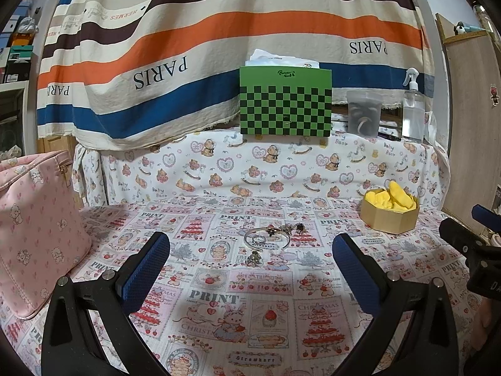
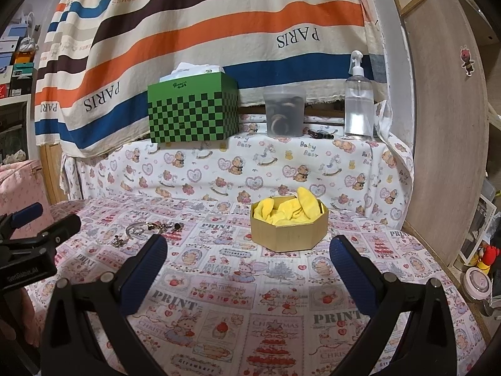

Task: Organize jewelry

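Both tools hang low over the bench, level and pointing fwd, side by side w/ a gap between them. The left tool [image 1: 250, 247] stands wide apart, blue pads facing each other, holding nothing and touching nothing; the jewelry sits on the cloth just beyond its tips, roughly centred between them. The right tool [image 2: 247, 250] is spread just as wide, also empty, w/ the gold box [image 2: 289, 233] just ahead of it and a bit right of centre.

The jewelry pile [image 1: 272, 235] is a small tangle: a thin silver bangle [image 1: 266, 239] lying flat, a ring or two inside its loop, a dark-stoned piece behind it, and a little metal charm [image 1: 254, 258] lying apart on the near side (too small to make out more). The octagonal gold box is open-topped, stuffed w/ yellow padding [image 2: 291, 208], and stands well to the right of the pile. A pink bag [image 1: 34, 219] stands at the bench's left edge.
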A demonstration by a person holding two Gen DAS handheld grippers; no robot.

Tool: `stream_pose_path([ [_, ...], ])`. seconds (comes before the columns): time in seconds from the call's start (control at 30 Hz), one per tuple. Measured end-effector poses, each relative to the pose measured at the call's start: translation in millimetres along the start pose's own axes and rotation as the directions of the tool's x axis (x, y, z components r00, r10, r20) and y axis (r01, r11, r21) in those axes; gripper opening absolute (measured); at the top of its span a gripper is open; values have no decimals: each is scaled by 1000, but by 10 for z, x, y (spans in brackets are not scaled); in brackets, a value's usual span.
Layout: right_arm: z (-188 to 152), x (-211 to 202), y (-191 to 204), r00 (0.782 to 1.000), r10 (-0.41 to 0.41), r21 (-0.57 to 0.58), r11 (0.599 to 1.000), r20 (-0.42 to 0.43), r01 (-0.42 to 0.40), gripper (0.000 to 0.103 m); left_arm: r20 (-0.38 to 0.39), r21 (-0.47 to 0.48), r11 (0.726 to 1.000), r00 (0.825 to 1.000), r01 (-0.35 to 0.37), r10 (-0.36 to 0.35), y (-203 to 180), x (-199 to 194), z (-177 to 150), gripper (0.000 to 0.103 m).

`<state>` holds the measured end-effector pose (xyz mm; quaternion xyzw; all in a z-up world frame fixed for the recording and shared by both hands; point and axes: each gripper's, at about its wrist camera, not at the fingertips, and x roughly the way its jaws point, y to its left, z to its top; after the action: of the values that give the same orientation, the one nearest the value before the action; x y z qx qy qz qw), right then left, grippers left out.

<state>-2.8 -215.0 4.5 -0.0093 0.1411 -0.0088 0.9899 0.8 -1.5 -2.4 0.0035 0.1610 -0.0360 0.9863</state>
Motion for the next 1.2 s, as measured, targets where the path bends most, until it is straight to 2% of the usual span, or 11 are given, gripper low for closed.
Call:
stream_pose_path([
  [1.2,-10,-21,11,1000,2,-8,1000,3,-2,103,-9,-6,1000,1000,-8,8,35,8,2,103],
])
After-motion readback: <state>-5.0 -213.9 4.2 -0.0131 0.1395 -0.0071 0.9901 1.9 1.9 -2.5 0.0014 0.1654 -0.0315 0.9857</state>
